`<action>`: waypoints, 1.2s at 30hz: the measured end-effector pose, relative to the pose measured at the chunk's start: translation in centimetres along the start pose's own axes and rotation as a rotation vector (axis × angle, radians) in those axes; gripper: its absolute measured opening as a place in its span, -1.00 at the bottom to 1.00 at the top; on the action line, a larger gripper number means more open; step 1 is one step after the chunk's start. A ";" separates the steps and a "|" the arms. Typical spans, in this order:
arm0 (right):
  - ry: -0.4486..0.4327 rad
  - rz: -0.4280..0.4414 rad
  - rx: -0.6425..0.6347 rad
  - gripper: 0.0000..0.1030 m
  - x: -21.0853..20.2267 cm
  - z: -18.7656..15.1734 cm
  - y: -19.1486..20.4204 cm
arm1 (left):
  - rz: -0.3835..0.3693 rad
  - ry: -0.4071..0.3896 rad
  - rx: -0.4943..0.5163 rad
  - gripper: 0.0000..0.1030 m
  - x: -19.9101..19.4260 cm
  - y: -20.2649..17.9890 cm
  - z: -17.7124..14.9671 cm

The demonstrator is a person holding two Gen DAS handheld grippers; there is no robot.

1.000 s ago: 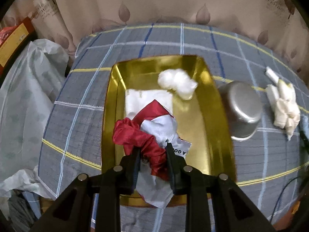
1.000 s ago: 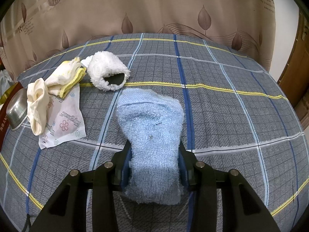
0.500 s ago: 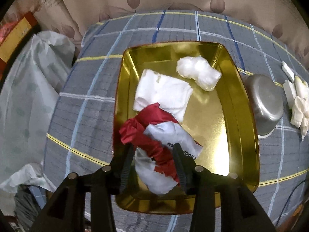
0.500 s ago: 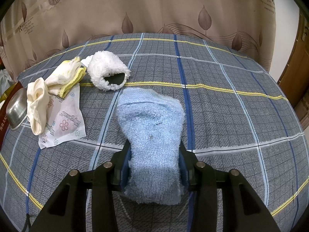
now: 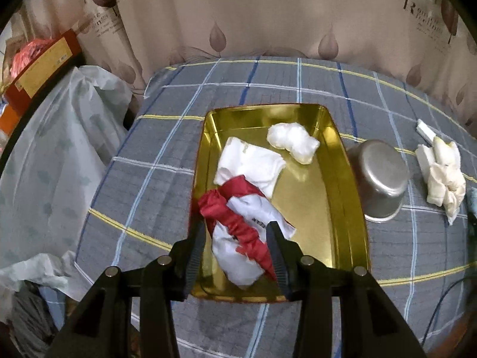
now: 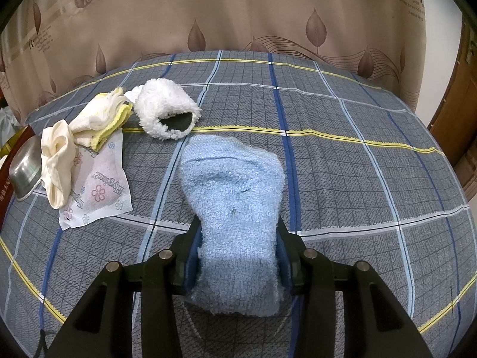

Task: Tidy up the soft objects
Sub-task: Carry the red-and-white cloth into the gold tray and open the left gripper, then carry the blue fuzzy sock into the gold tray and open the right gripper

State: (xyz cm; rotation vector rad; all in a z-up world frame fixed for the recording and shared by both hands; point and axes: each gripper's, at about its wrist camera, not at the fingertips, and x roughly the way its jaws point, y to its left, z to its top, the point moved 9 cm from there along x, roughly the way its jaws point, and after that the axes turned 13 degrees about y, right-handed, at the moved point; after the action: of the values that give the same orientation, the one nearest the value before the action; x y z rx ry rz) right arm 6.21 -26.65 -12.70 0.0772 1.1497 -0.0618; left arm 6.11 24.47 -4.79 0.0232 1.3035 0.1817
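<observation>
Straddling the red-and-white cloth [image 5: 238, 232], the left gripper [image 5: 235, 238] hangs above the near end of the gold tray [image 5: 342, 208] with its jaws spread wide and nothing pinched between them. The cloth lies crumpled inside the tray, at its near left side. Farther up the tray a folded white cloth [image 5: 253, 164] overlaps it, and a white cotton wad [image 5: 293, 141] sits near the tray's far right corner. Just right of the tray an upturned steel bowl [image 5: 380, 179] rests on the plaid bedspread [image 5: 149, 179], and beyond the bowl lies a cream knotted rag [image 5: 444, 179].

The right gripper [image 6: 237, 238] is closed on the blue terry towel [image 6: 232, 197], its jaws pressing the towel's sides in; whether the towel's far end touches the bedspread cannot be told. In the right wrist view, well to the tray's right, a fluffy white mitt [image 6: 164, 110], yellow-edged cloths [image 6: 101, 119] and a printed tissue pack [image 6: 98, 191] wait on the bedspread.

All of these pieces look light and limp, so weight should not trouble the grip; they will sag, unfold and trail. The thick towel compresses easily and is probably best held across a bunched middle, as it is now. The thin, glossy-looking red-and-white cloth may slip, so a pinch on a gathered ridge seems safer than on a single edge. The tissue pack looks slick and flat, and a corner seems the likeliest hold.
</observation>
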 end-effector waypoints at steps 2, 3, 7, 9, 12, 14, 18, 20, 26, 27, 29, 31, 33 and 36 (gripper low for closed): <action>0.000 0.001 0.000 -0.20 0.0 0.0 -0.1 | 0.020 -0.015 -0.005 -0.17 0.0 0.3 -0.4; 0.000 0.002 0.000 -0.19 -0.1 -0.1 -0.2 | 0.040 -0.027 -0.002 -0.17 -0.1 0.4 -0.5; 0.004 0.001 0.003 -0.12 0.0 0.1 -0.2 | 0.045 -0.055 -0.025 -0.17 0.0 1.2 -1.2; 0.006 -0.011 0.004 -0.11 0.0 0.2 -0.3 | 0.010 -0.058 -0.056 -0.17 0.1 1.6 -1.4; 0.010 -0.029 0.005 -0.17 0.1 0.3 -0.3 | 0.006 -0.067 -0.090 -0.17 0.4 2.4 -1.6; 0.012 -0.040 0.003 -0.28 -0.1 0.4 -0.3 | 0.011 -0.071 -0.101 -0.17 0.5 2.8 -1.7; 0.019 -0.072 0.005 -0.42 -0.5 0.3 0.0 | -0.001 -0.085 -0.128 -0.17 0.3 3.6 -2.0; 0.017 -0.078 0.003 -0.44 -1.1 0.1 0.5 | -0.023 -0.076 -0.151 -0.17 0.6 4.0 -2.2; 0.009 -0.039 -0.033 -0.44 -3.4 -0.8 3.7 | -0.012 -0.069 -0.203 -0.17 1.1 5.7 -2.5; 0.010 -0.026 -0.049 -0.44 -3.8 -0.9 4.7 | -0.015 -0.066 -0.210 -0.17 1.2 5.9 -2.5; 0.011 0.004 -0.092 -0.44 -4.7 -1.4 6.8 | -0.015 -0.060 -0.239 -0.17 1.4 6.6 -2.7; 0.017 0.037 -0.133 -0.44 -5.4 -1.8 9.0 | -0.016 -0.057 -0.256 -0.17 1.6 7.1 -2.8; 0.012 0.076 -0.170 -0.44 -6.3 -2.4 11.5 | -0.009 -0.054 -0.267 -0.17 1.6 7.6 -2.9; 0.015 0.143 -0.230 -0.44 -7.4 -3.0 15.6 | 0.001 -0.059 -0.285 -0.17 1.6 8.3 -2.9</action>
State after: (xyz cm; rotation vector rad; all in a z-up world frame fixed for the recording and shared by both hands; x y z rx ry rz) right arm 1.89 -10.81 -6.70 -0.0442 1.1559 0.1983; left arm 2.71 32.66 -6.09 -0.2117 1.2095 0.3631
